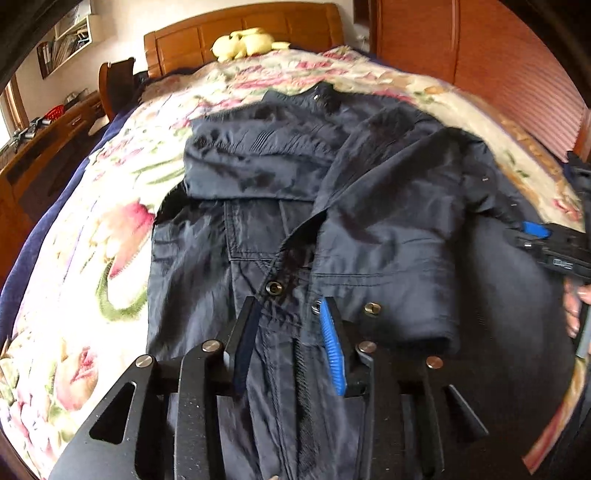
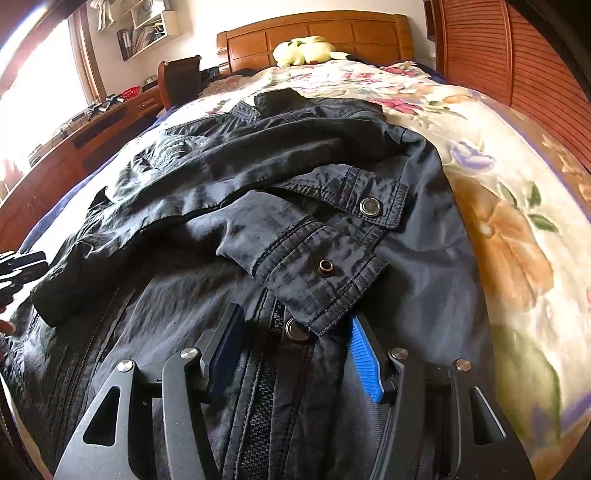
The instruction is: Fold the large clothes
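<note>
A dark navy jacket [image 1: 288, 206] lies on the flowered bedspread [image 1: 122, 229], collar toward the headboard, both sleeves folded across its front. My left gripper [image 1: 290, 310] is open, its fingers straddling the jacket's lower front by a snap button. My right gripper [image 2: 295, 325] is open over the lower front by the zipper, just below a folded sleeve cuff [image 2: 321, 266]; the jacket [image 2: 229, 192] fills that view. The right gripper also shows at the right edge of the left wrist view [image 1: 554, 243], and the left one at the left edge of the right wrist view [image 2: 18, 269].
A yellow plush toy [image 1: 245, 42] lies by the wooden headboard [image 1: 243, 29]. A wooden desk [image 1: 40, 144] and a chair [image 1: 116, 85] stand left of the bed. A wooden wardrobe [image 1: 498, 59] stands on the right. The bedspread [image 2: 498, 206] extends right of the jacket.
</note>
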Tool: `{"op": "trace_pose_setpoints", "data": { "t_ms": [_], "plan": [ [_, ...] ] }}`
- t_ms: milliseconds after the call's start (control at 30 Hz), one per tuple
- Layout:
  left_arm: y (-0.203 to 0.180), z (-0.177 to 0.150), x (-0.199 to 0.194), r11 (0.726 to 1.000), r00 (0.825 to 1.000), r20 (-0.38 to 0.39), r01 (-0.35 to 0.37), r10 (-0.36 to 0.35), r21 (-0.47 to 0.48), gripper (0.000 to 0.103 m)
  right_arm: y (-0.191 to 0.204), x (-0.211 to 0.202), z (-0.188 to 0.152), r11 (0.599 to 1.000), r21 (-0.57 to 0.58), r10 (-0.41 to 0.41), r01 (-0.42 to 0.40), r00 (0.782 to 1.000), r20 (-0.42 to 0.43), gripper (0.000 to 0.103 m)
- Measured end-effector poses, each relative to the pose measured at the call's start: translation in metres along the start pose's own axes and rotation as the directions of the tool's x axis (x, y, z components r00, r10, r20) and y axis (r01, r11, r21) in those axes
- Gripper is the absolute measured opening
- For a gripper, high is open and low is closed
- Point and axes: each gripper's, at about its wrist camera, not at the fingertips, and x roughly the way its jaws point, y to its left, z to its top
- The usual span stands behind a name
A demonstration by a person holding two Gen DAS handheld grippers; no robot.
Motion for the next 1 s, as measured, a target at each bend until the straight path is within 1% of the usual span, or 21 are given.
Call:
{"op": "trace_pose_setpoints", "data": {
  "t_ms": [233, 367, 500, 567, 600, 667, 700, 767, 800, 833, 867, 933, 1000],
  "plan": [
    [0.006, 0.004, 0.023, 0.999, 0.998, -0.055, -0.042, 0.043, 0.017, 0.038, 0.000, 0.000, 0.000, 1.000, 0.000, -0.001, 0.001, 1.000, 0.000, 0.059],
    [0.007, 0.002, 0.030, 0.999, 0.998, -0.060, -0.035, 0.035, 0.007, 0.038, 0.001, 0.000, 0.000, 1.000, -0.001, -0.001, 0.001, 1.000, 0.000, 0.059],
    [0.007, 0.000, 0.027, 1.000, 0.998, -0.059, -0.022, 0.022, 0.001, 0.038, 0.001, 0.000, 0.000, 1.000, 0.000, -0.001, 0.001, 1.000, 0.000, 0.059],
    [0.008, 0.001, 0.027, 1.000, 0.996, -0.086, 0.003, -0.004, -0.010, 0.032, 0.001, 0.000, 0.000, 1.000, 0.000, -0.001, 0.001, 1.000, 0.000, 0.059],
    [0.009, 0.002, 0.028, 1.000, 0.995, -0.095, 0.004, -0.005, -0.007, 0.031, 0.001, 0.000, 0.000, 1.000, 0.000, -0.001, 0.001, 1.000, 0.000, 0.059],
    [0.009, 0.004, 0.027, 1.000, 0.995, -0.103, 0.003, -0.002, 0.006, 0.023, 0.001, 0.001, 0.000, 1.000, -0.001, -0.001, 0.001, 1.000, -0.001, 0.059],
    [0.009, 0.005, 0.027, 1.000, 0.995, -0.102, 0.007, -0.006, 0.012, 0.021, 0.001, 0.001, 0.000, 1.000, -0.002, -0.001, 0.001, 1.000, -0.001, 0.060],
    [0.012, 0.006, 0.025, 1.000, 0.995, -0.097, 0.021, -0.020, 0.018, 0.015, 0.002, 0.001, 0.000, 1.000, -0.004, -0.002, 0.002, 1.000, -0.002, 0.060],
    [0.012, 0.008, 0.023, 1.000, 0.997, -0.083, 0.013, -0.011, 0.024, 0.013, 0.002, 0.001, 0.000, 1.000, -0.005, -0.002, 0.002, 1.000, -0.002, 0.060],
    [0.013, 0.010, 0.019, 0.999, 0.998, -0.054, -0.025, 0.027, 0.033, 0.003, 0.002, 0.001, 0.000, 1.000, -0.005, -0.002, 0.002, 1.000, -0.003, 0.060],
    [0.014, 0.013, 0.015, 0.998, 0.998, -0.027, -0.058, 0.059, 0.035, 0.003, 0.001, 0.001, 0.000, 1.000, -0.006, -0.002, 0.002, 1.000, -0.003, 0.060],
    [0.024, 0.022, 0.008, 0.996, 0.995, 0.022, -0.093, 0.093, 0.004, 0.003, 0.002, 0.001, 0.000, 1.000, -0.007, -0.002, 0.002, 1.000, -0.003, 0.060],
    [0.033, 0.031, 0.005, 0.991, 0.990, 0.053, -0.129, 0.130, -0.019, 0.003, 0.002, 0.001, 0.000, 1.000, -0.006, -0.002, 0.002, 1.000, -0.003, 0.060]
  ]
}}
